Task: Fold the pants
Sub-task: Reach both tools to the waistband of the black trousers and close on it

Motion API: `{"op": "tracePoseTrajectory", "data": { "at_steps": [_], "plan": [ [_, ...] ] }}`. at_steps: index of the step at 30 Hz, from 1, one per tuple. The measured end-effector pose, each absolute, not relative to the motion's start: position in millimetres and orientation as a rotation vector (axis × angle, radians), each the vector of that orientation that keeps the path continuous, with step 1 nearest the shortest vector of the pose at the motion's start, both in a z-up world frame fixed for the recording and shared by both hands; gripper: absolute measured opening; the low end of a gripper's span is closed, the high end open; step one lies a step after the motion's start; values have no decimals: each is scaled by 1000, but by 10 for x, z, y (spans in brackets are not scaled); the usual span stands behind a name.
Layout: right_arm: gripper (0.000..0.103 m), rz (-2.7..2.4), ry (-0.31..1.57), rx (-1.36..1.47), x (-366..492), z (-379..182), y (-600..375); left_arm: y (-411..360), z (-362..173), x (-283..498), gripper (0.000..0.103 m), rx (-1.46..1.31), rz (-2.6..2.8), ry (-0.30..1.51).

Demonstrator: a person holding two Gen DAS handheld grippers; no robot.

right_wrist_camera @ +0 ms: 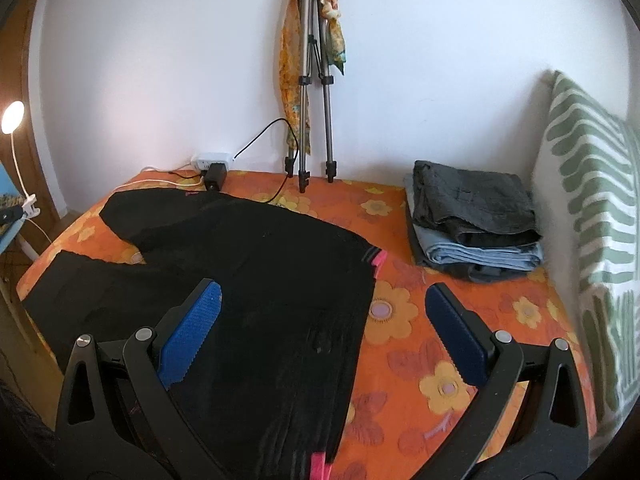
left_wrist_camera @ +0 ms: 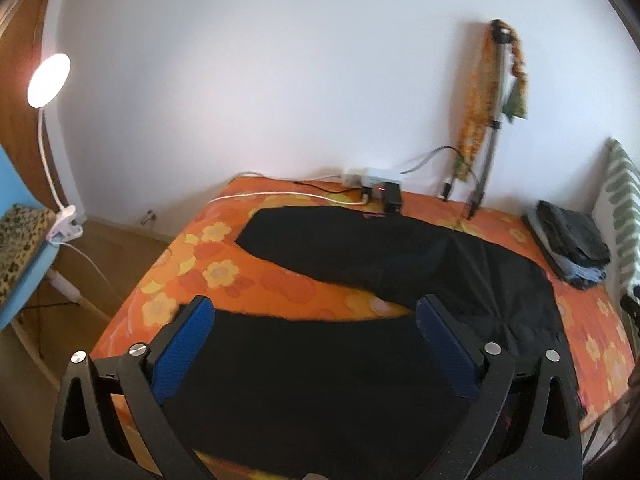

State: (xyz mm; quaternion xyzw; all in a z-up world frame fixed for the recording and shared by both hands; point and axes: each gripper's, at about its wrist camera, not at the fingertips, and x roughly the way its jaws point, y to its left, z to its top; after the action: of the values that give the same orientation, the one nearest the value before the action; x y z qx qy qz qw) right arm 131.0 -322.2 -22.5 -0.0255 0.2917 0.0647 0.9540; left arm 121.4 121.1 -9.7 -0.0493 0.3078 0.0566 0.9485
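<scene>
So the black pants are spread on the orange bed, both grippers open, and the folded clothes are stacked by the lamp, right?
Not by the lamp. The folded clothes sit beside the striped pillow, as the right wrist view shows. The rest holds: pants, bed, open left gripper and right gripper.

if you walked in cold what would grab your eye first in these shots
The black pants spread flat with legs apart across the loud orange flowered bedspread. Next, the stack of folded clothes at the bed's far right by the green-striped pillow, and the tripod with draped scarves against the white wall. Both grippers' blue fingers frame the views, wide open.
</scene>
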Motion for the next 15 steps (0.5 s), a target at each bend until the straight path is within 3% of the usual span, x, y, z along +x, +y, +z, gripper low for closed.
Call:
{"op": "tracePoseTrajectory", "data": {
  "at_steps": [10,15],
  "plan": [
    [100,142,655,-86,2191,-303,-3345,1673,-74,2211,81,-127,112,704],
    [93,153,694,-99,2611,-434,-3388,1865,-116,2723,62,-161,107,749]
  ]
}}
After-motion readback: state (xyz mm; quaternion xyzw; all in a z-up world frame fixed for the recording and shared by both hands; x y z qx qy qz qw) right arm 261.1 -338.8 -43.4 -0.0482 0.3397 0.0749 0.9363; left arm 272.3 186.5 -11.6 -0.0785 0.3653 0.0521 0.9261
